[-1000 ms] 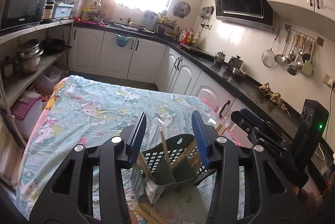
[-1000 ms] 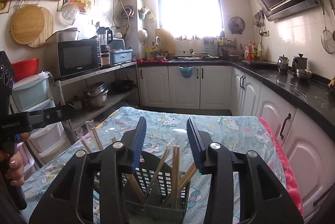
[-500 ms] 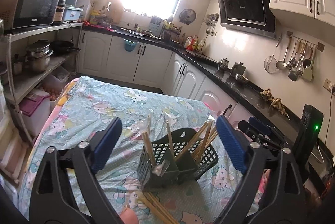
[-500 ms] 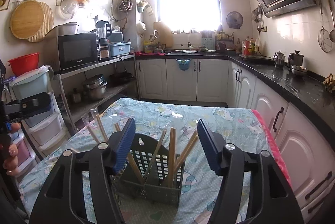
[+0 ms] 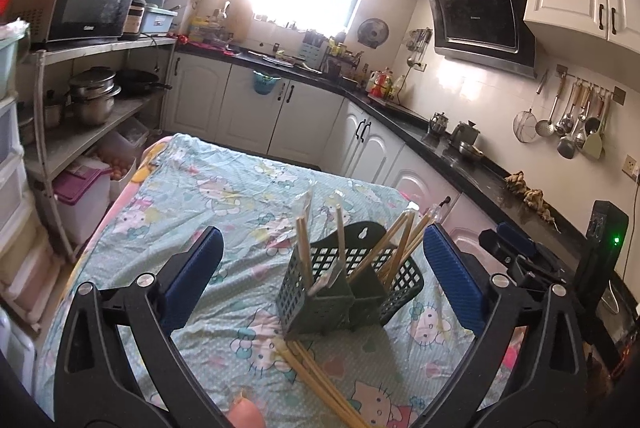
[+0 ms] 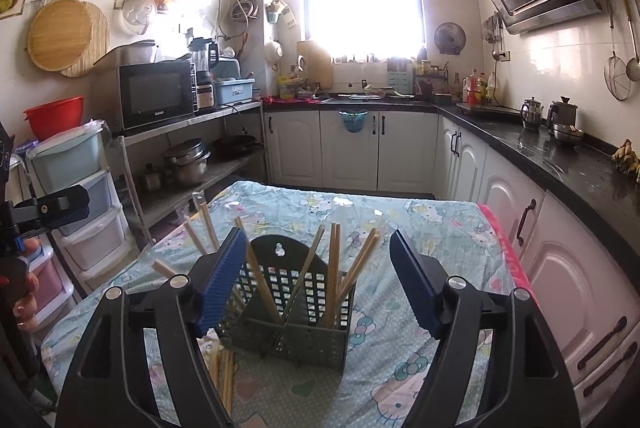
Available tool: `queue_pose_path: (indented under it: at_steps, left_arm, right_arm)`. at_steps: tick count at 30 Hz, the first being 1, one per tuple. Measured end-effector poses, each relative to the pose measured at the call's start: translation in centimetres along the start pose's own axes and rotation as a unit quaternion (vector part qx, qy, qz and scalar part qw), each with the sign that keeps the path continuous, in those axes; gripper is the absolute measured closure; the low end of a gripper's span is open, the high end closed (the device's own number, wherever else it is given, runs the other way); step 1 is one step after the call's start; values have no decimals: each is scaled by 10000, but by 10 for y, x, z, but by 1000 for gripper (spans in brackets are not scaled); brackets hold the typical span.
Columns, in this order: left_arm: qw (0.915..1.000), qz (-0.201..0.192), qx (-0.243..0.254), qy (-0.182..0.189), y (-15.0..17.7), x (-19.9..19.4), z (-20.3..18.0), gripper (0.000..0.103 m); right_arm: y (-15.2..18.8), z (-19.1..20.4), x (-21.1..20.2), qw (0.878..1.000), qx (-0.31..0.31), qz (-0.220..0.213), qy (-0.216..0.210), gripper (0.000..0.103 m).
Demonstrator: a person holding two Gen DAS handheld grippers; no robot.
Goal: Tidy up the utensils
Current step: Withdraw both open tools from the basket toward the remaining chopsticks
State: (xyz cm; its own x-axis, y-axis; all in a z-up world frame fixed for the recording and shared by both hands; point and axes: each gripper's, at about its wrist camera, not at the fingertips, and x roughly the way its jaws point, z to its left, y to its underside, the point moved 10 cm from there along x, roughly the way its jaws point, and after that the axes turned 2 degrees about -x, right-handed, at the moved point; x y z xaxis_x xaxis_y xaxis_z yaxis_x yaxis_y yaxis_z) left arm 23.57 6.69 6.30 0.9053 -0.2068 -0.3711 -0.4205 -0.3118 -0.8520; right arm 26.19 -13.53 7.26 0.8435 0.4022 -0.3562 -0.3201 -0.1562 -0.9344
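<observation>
Two blue-padded grippers, left (image 5: 320, 280) & right (image 6: 314, 280), jaws apart, empty. Dark green perforated plastic holder (image 5: 352, 288) w/ upright wooden chopsticks (image 6: 332, 268) near tablecloth's front edge. Loose chopstick bundle (image 5: 320, 376) beside it, nearer the edge: prob. next pick; needs lowering, closing on it.

Both wrist views near, facing shared utensil basket (image 5: 348, 292).

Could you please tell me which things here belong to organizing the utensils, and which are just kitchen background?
For the job:
- green utensil basket
- chopsticks standing in it
- loose chopsticks on the tablecloth
- left gripper and right gripper, both open and empty

Just lying about:
- microwave
- stacked pots
- red tub
- kettles
</observation>
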Motion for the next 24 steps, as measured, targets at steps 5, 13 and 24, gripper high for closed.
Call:
queue_pose_path:
  at_steps: [5,13,24]
  left_arm:
    - [9998,102,-32,-151,16,-5,11,11]
    - [9991,308,-142,-265,47,-10,24,11]
    - [9965,707,-209,-389,86,-4,37,11]
  right_arm:
    - [7,8,-6,9999,-162,35,-18,29]
    - [24,28,-9,9992,-321,178,-177,26]
    - [62,61,-2,9952,-613,617,-443,26]
